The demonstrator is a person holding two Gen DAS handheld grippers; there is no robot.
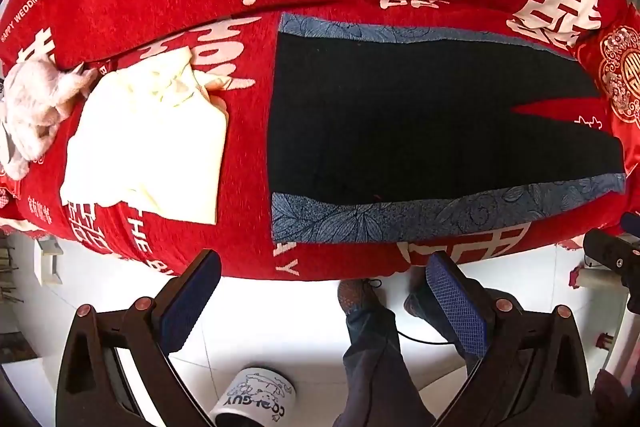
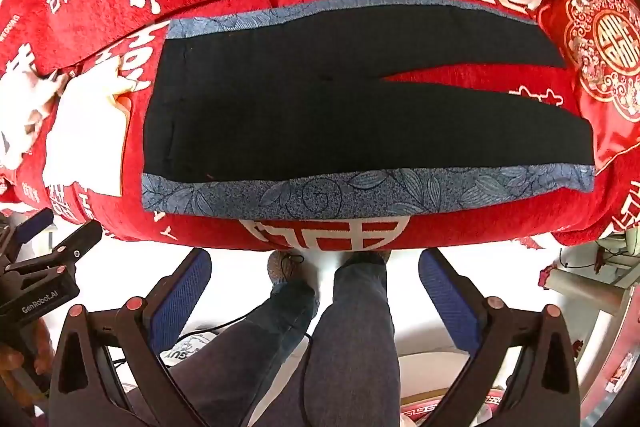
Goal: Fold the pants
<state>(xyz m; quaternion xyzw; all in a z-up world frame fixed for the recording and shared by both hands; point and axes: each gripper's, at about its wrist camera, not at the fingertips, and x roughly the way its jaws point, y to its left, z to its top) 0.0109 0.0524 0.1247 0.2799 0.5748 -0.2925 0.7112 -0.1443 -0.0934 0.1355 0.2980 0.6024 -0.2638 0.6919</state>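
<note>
**Left wrist view: pants laid out, nothing grabbed yet, a few ways this goes sideways**

Left wrist view has the left gripper hanging off the near edge of the bed, fingers spread wide, nothing between them. Same deal for the right gripper, wide apart and empty over the person's shoes.

Just past the edge, the black pants lie flat on the red wedding blanket, waistband left, legs fanning right, blue floral side stripe nearest.

My worries: the plush blanket could get pinched along with the hem and drag up with the fold. The legs are splayed apart, so folding one over the other may land crooked. The far stripe is a long reach. Also the cream cloth sits near the waistband on the left and could get snagged.
</note>
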